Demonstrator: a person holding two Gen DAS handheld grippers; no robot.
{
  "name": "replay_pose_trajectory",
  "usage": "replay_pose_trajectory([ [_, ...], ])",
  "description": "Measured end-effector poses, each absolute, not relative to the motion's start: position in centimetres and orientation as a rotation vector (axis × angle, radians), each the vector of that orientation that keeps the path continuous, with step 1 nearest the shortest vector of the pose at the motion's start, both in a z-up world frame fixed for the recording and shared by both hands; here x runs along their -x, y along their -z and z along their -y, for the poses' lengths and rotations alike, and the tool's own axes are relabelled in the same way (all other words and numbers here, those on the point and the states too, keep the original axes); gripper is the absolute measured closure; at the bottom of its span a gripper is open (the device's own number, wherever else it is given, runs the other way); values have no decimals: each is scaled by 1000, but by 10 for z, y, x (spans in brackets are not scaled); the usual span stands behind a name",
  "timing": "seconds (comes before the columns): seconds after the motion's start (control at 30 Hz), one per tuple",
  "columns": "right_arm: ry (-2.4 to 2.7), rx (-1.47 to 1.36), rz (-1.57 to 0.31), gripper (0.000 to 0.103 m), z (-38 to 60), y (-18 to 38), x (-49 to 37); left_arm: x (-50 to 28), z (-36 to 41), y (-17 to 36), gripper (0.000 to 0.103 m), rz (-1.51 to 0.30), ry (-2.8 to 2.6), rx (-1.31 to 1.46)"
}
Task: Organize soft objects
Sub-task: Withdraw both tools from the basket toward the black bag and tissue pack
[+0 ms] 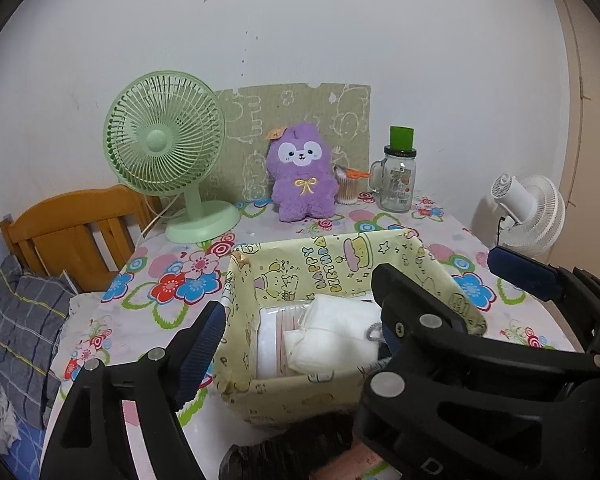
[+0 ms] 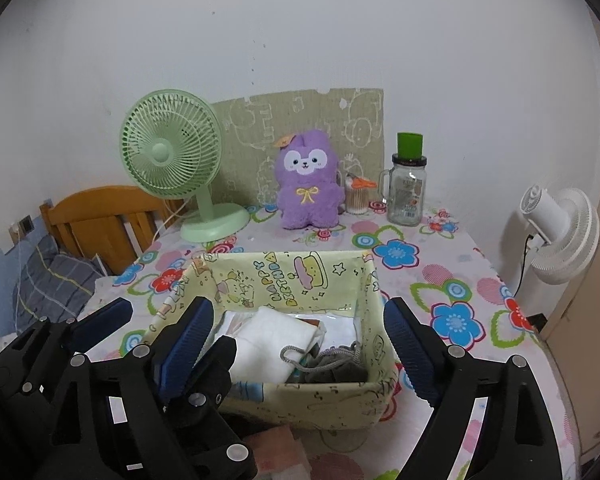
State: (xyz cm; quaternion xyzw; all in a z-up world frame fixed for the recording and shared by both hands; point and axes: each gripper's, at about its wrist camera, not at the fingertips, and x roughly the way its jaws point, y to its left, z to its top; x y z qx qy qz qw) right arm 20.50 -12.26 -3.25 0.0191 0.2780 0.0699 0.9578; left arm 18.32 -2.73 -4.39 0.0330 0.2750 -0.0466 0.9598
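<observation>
A yellow fabric basket (image 1: 300, 272) (image 2: 283, 276) with a birthday print stands on the flowered table. In it lie white soft packs (image 1: 332, 332) (image 2: 267, 340) and a grey drawstring piece (image 2: 332, 368). My left gripper (image 1: 300, 308) is open over the basket's near-left part, with nothing between its pads. My right gripper (image 2: 297, 308) is open too, spanning the basket's near side with empty jaws. The two grippers sit close and their fingers overlap. A purple plush toy (image 1: 302, 176) (image 2: 308, 184) sits upright at the back against the wall. Something dark (image 1: 291, 444) and something pink (image 2: 275, 448) lie in front of the basket, partly hidden.
At the back left stands a green desk fan (image 1: 167, 152). To the plush's right are a cotton-swab cup (image 1: 346, 188) and a glass jar (image 1: 398, 176) with a green lid. A white fan (image 2: 556, 232) stands beyond the table's right edge, a wooden headboard (image 1: 71, 232) beyond the left.
</observation>
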Motion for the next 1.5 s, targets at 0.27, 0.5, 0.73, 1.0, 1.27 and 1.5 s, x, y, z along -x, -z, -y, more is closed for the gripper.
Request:
replay_pose_trajectory([
  [0.27,-137,-21,-519,14,125,18,-179,-161,29,33,19,-531,99,-61],
  [0.5,-140,-15,-501,14,126,8,-162,-144,31,25,17,-506,95,-63],
  [0.73,-134,-2,-486,10,126,3,-149,-131,31,21,13,-494,115,-52],
  [1.0,-133,4,-482,9,124,0,-139,-119,30,20,10,-489,121,-50],
  [1.27,-119,9,-476,4,122,1,-126,-109,29,20,6,-483,129,-56],
  [1.5,-119,19,-481,1,119,6,-120,-101,30,25,3,-497,150,-71],
])
